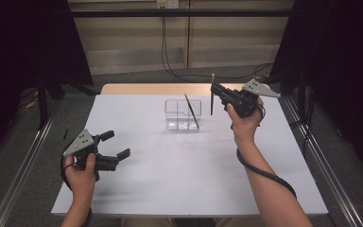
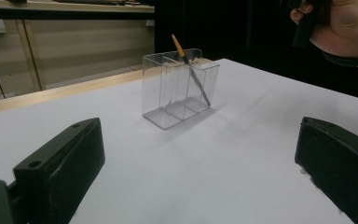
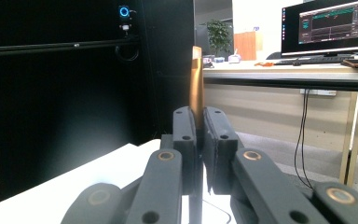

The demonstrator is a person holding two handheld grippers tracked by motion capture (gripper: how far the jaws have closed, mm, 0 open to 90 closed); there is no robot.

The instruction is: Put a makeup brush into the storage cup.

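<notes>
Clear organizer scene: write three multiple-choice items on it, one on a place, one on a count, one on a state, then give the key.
1. Where does the clear organizer stand?
A. on the white table
B. on the floor
C. in the left gripper

2. How many pencils stand in the organizer?
A. none
B. one
C. three

3. How is the right gripper?
A. open and empty
B. lying on the table
C. shut on a pencil

Key: 1 A, it sits on the tabletop; 2 B, one leaning pencil is inside; 3 C, the right gripper view shows the pads clamped on the shaft.
</notes>
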